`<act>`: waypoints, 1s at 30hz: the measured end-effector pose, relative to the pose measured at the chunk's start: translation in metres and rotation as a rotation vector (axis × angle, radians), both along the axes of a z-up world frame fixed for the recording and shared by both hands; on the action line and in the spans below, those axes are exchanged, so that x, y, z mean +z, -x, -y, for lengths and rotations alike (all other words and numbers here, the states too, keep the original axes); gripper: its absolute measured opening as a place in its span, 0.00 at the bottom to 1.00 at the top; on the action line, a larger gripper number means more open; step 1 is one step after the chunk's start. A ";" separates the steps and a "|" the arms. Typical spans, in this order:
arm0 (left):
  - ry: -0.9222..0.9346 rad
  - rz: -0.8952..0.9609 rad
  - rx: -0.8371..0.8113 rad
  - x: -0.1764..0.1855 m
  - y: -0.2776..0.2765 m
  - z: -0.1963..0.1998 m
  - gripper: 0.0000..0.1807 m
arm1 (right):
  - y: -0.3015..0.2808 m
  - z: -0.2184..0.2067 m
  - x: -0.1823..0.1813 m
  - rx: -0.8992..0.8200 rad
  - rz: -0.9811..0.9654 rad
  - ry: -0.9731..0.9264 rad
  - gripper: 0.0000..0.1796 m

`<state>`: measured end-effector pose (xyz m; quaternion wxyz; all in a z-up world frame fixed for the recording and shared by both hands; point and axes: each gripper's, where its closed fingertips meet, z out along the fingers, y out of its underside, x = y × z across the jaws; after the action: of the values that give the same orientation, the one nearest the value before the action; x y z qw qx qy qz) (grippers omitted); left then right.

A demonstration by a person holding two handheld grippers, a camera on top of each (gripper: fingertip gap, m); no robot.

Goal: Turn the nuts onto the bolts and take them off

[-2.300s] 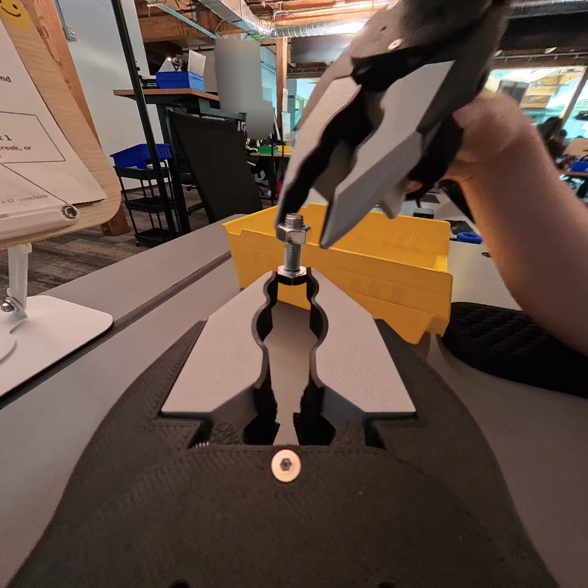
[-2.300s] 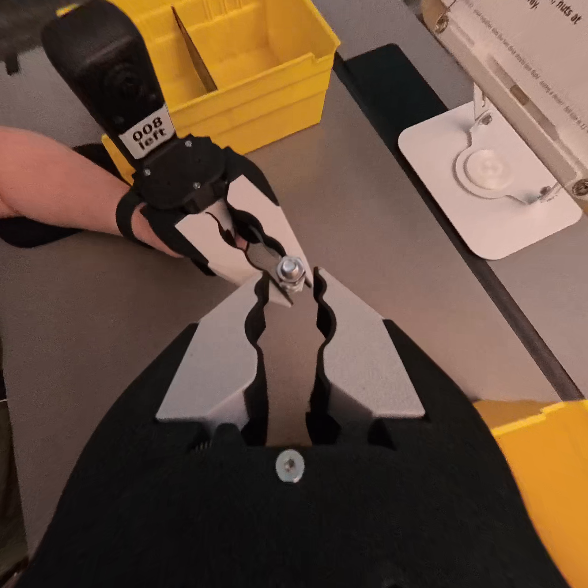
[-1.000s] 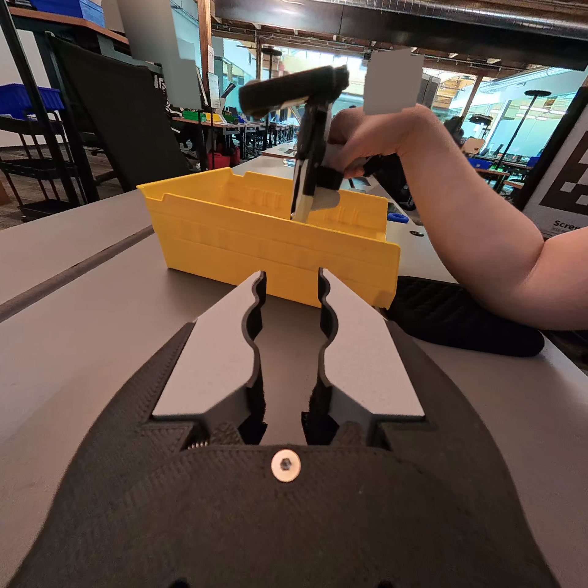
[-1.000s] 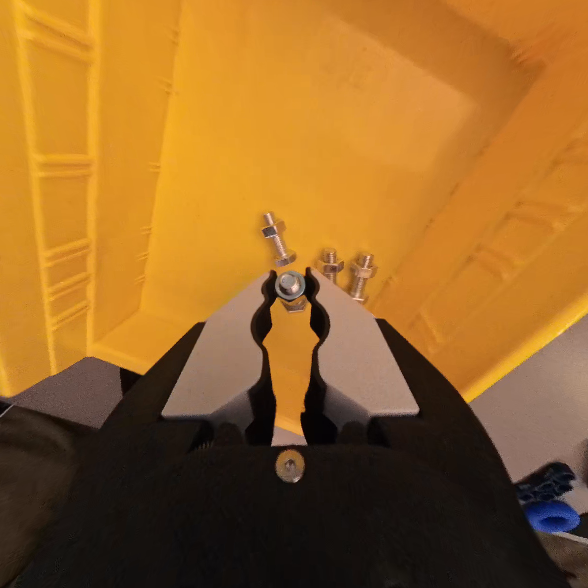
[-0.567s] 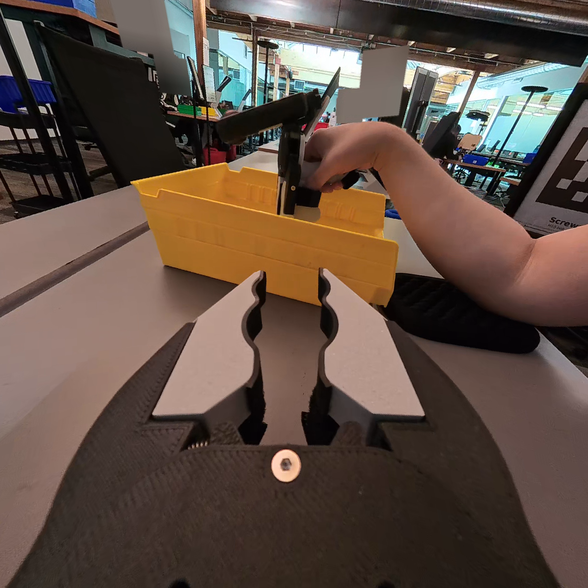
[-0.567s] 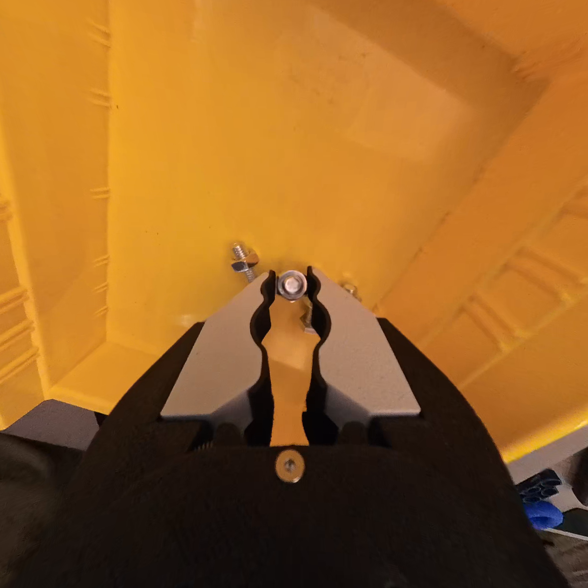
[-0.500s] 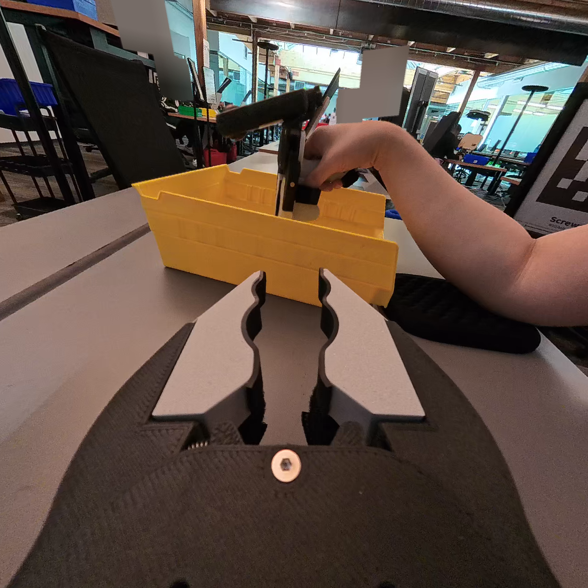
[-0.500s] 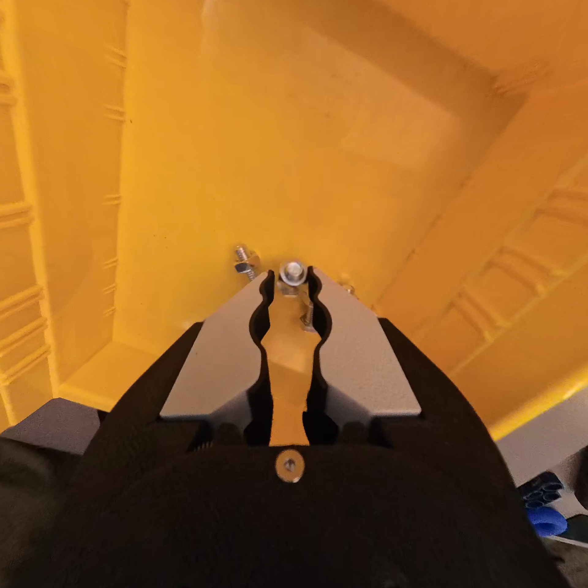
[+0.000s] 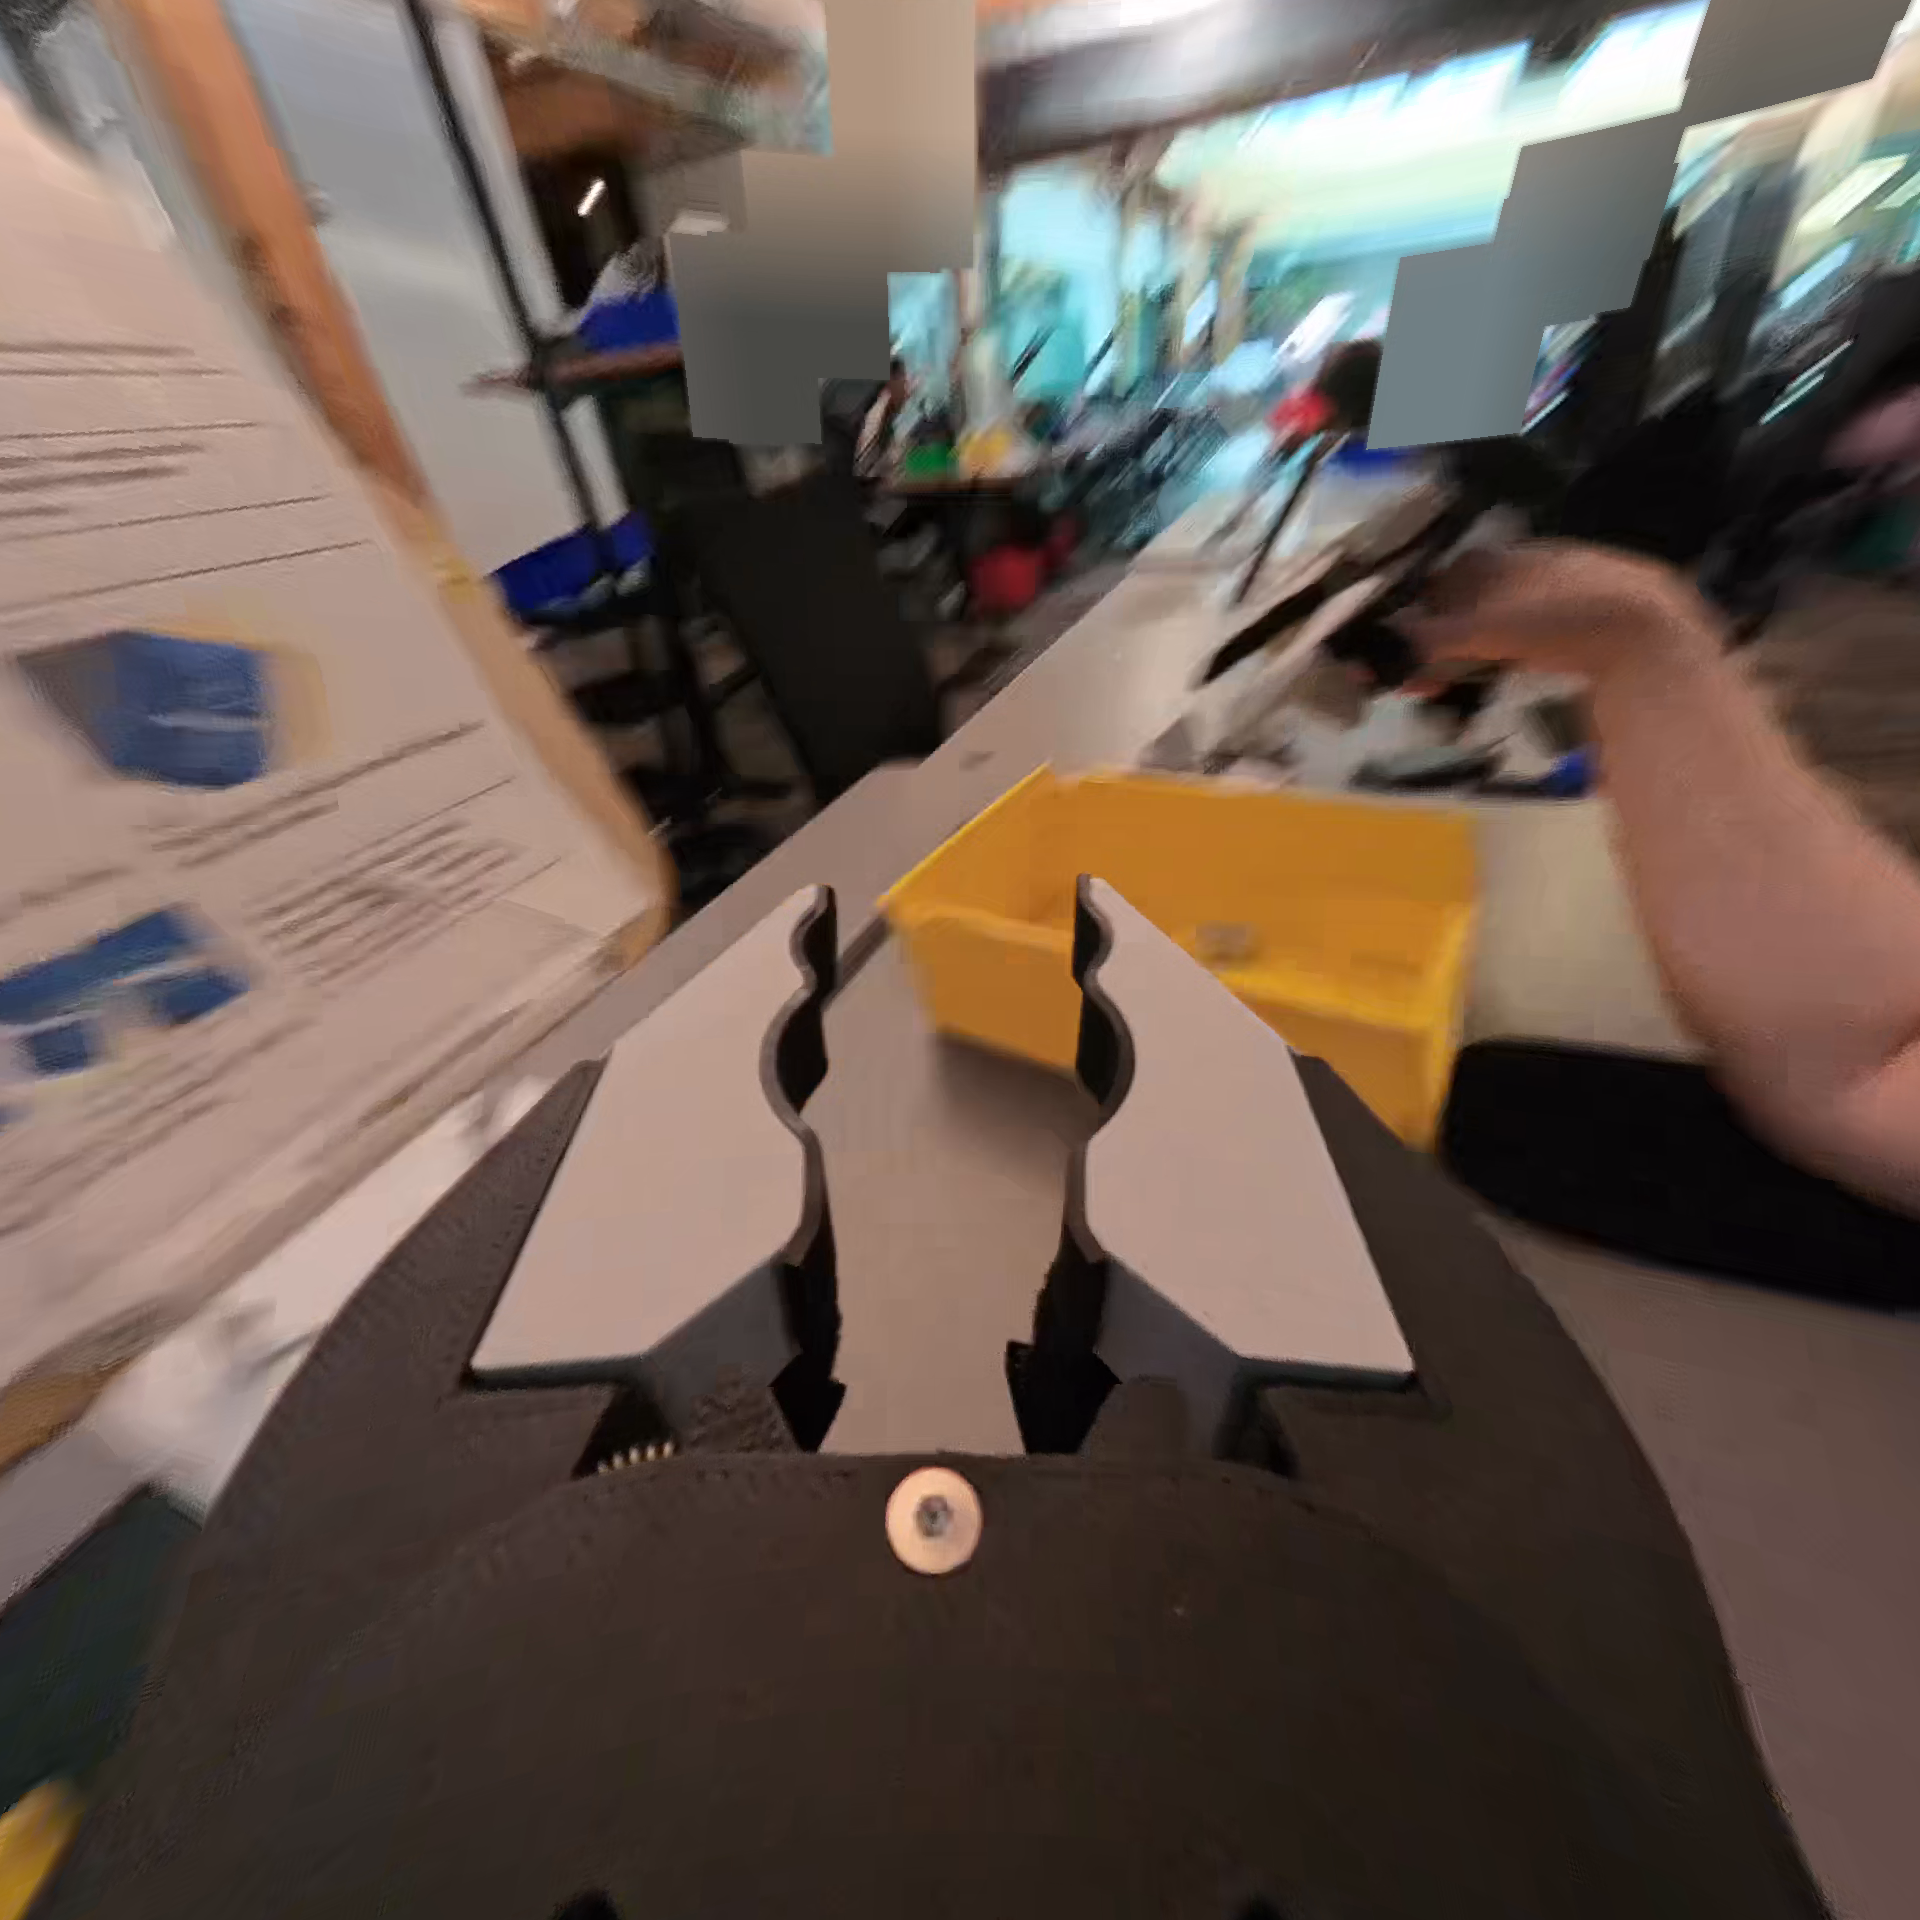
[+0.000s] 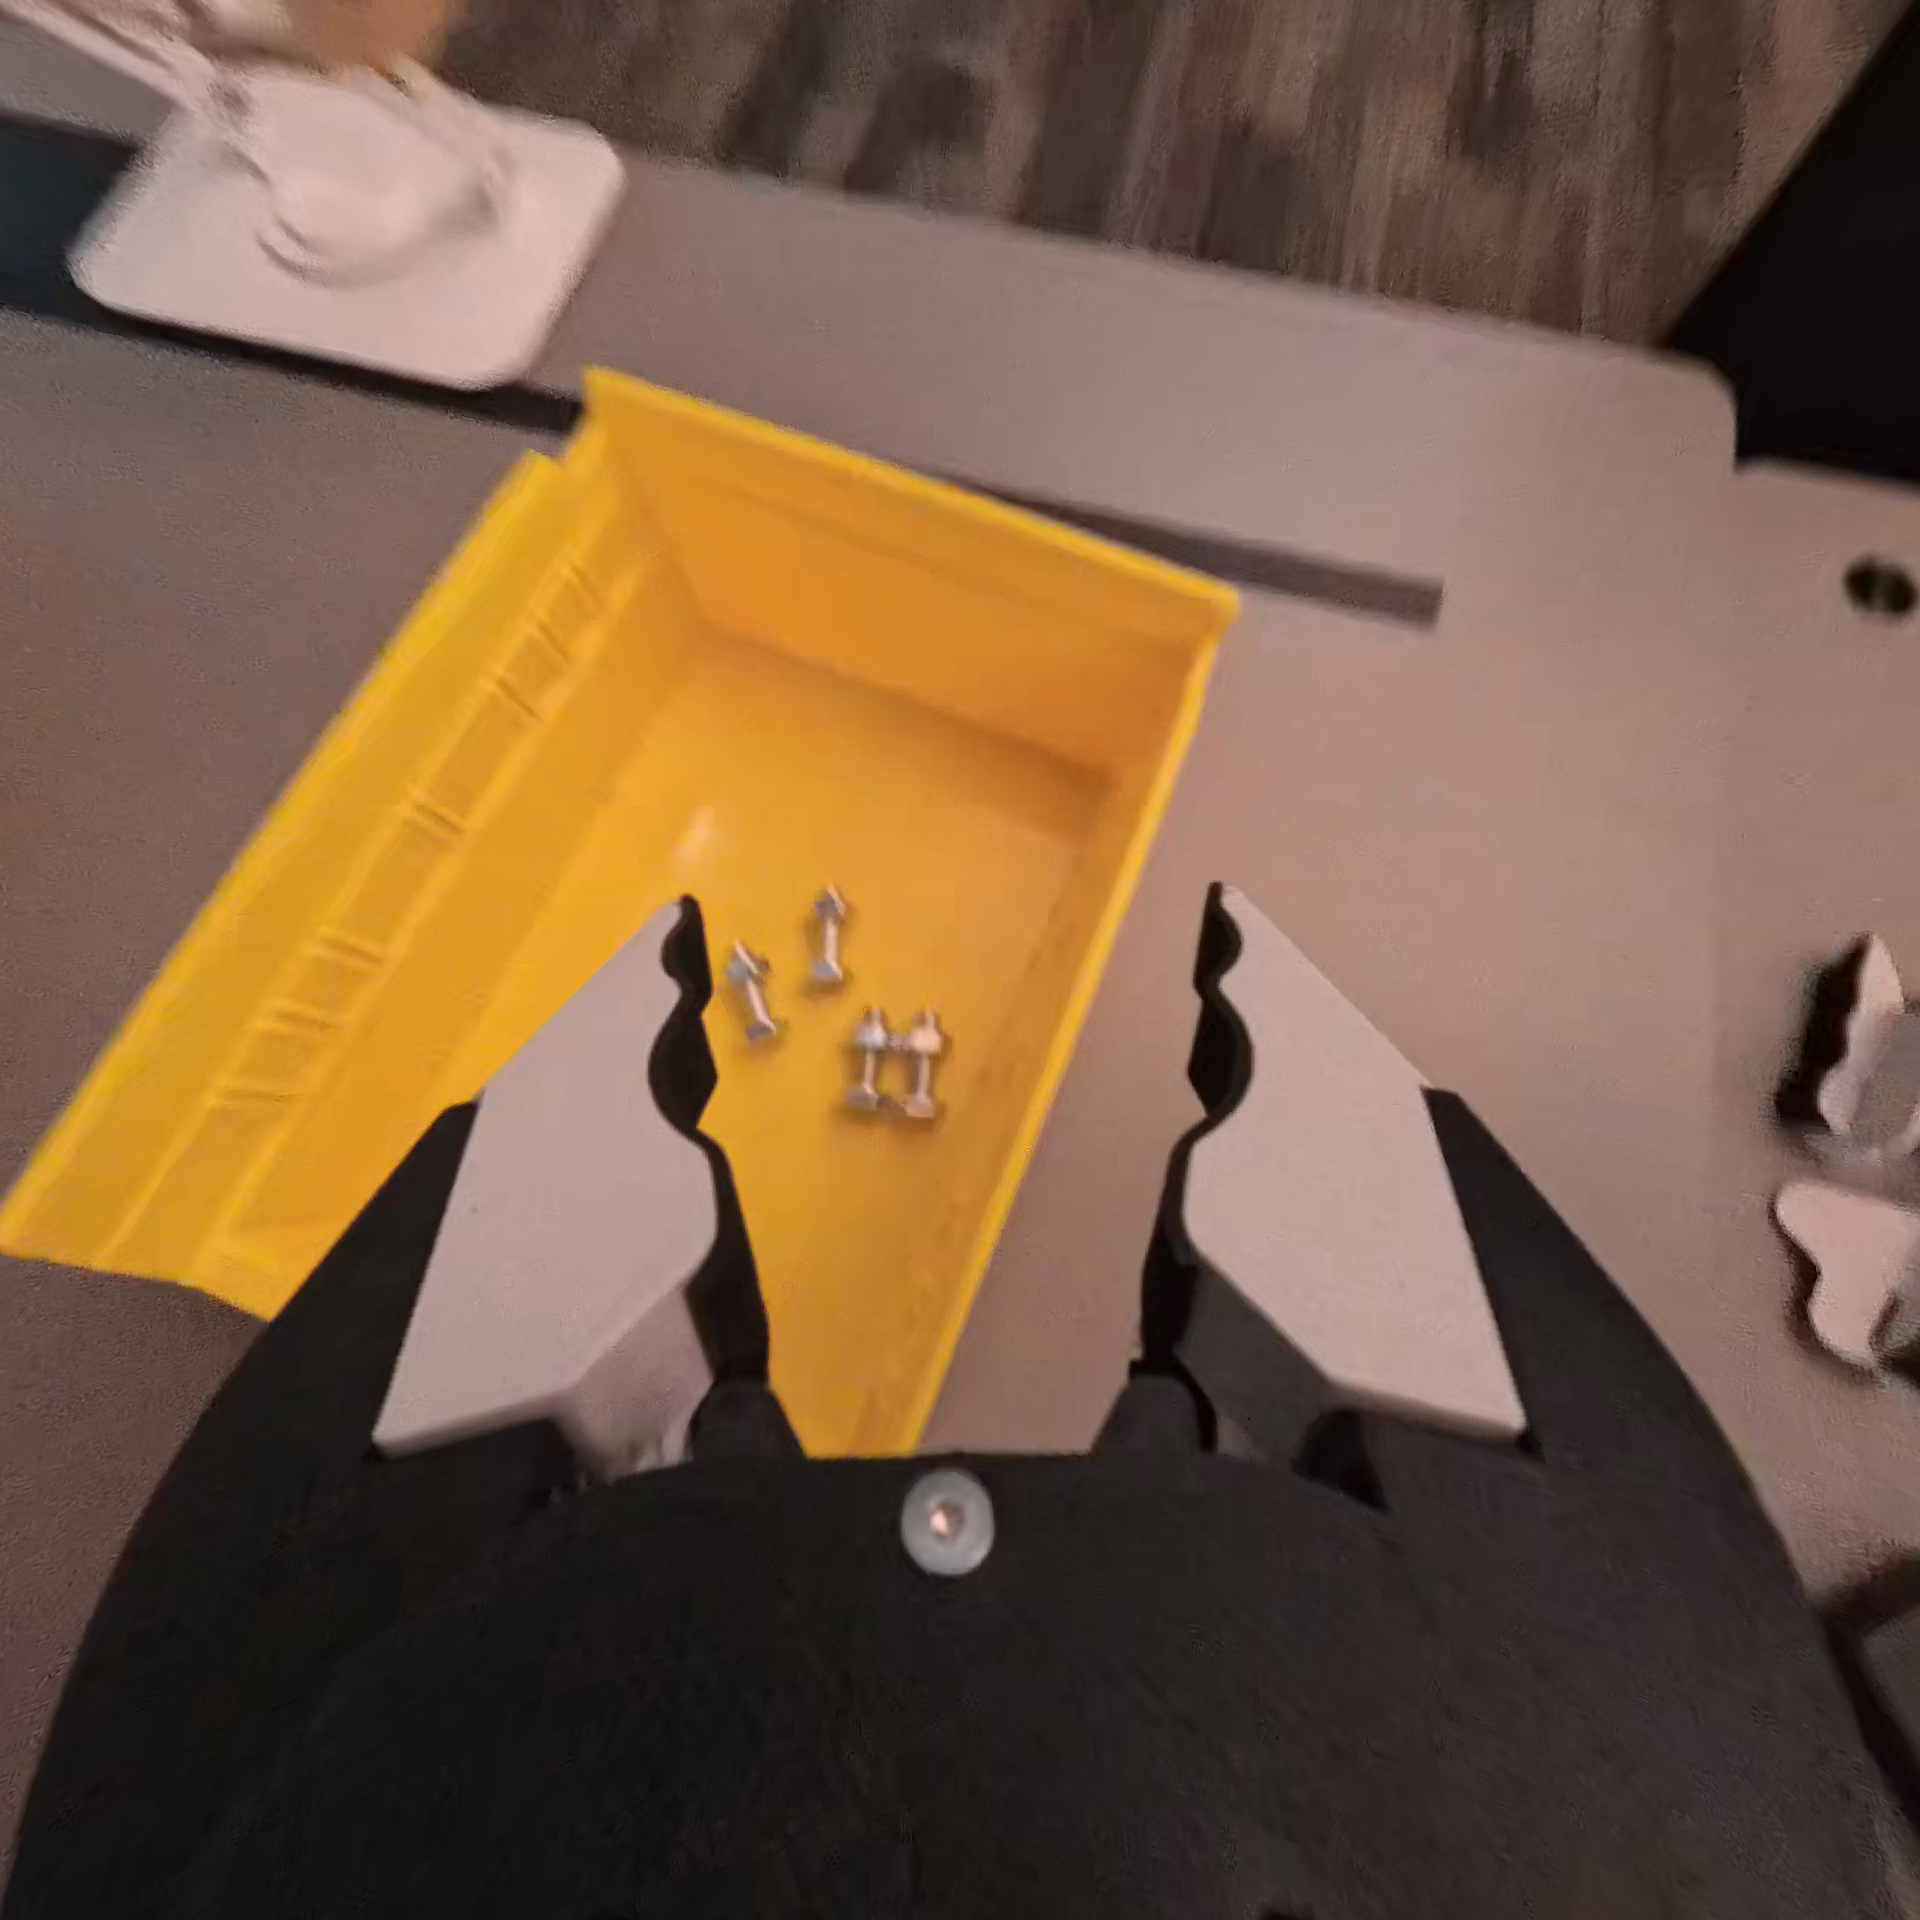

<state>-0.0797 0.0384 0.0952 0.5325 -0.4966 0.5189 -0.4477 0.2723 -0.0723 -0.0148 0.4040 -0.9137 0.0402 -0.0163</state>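
Observation:
Several bolts with nuts on them (image 10: pixel 868 1060) lie on the floor of the yellow bin (image 10: pixel 416 831). My right gripper (image 10: pixel 951 906) hovers above the near end of the bin, wide open and empty. My left gripper (image 9: pixel 953 899) is open and empty above the grey table, pointing at the bin's near corner (image 9: pixel 1351 1018). It also shows blurred at the right edge of the right wrist view (image 10: pixel 1860 1143). The right gripper shows far off in the left wrist view (image 9: pixel 1330 613), blurred, held by a hand.
A tilted sign board (image 9: pixel 260 831) stands close on the left, on a white base (image 10: pixel 343 218). A black pad (image 9: pixel 1662 1164) lies under the person's forearm (image 9: pixel 1766 883). The table's far edge (image 10: pixel 1558 364) drops to the floor. One gripper's finger ends stand about 40 cm off the other's. It is some 40 cm from my left tips to the white base (image 10: pixel 343 218).
My right gripper let go of the bolt with its nut in the bin, opened wide and rose out of the bin. My left gripper swung left and up; its view is blurred.

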 end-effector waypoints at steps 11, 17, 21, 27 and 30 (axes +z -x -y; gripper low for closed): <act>0.368 -0.826 0.976 -0.099 0.300 -0.142 0.40 | -0.018 0.029 -0.093 -0.113 -0.313 0.366 0.20; 0.802 -0.896 0.928 -0.168 0.348 -0.134 0.35 | -0.003 0.034 -0.124 -0.138 -0.376 0.558 0.05; 0.866 -0.987 0.999 -0.189 0.380 -0.134 0.33 | -0.004 0.033 -0.126 -0.166 -0.336 0.593 0.03; 1.122 -1.027 0.805 -0.223 0.367 -0.110 0.06 | 0.013 0.024 -0.126 -0.121 -0.349 0.615 0.03; 1.029 -1.220 0.828 -0.230 0.367 -0.109 0.02 | 0.028 0.018 -0.126 -0.101 -0.349 0.647 0.03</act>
<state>-0.4464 0.1471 -0.1345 -0.0054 -0.9725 0.2262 -0.0556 0.2439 -0.0901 -0.1408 0.0799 -0.9801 0.1464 0.1081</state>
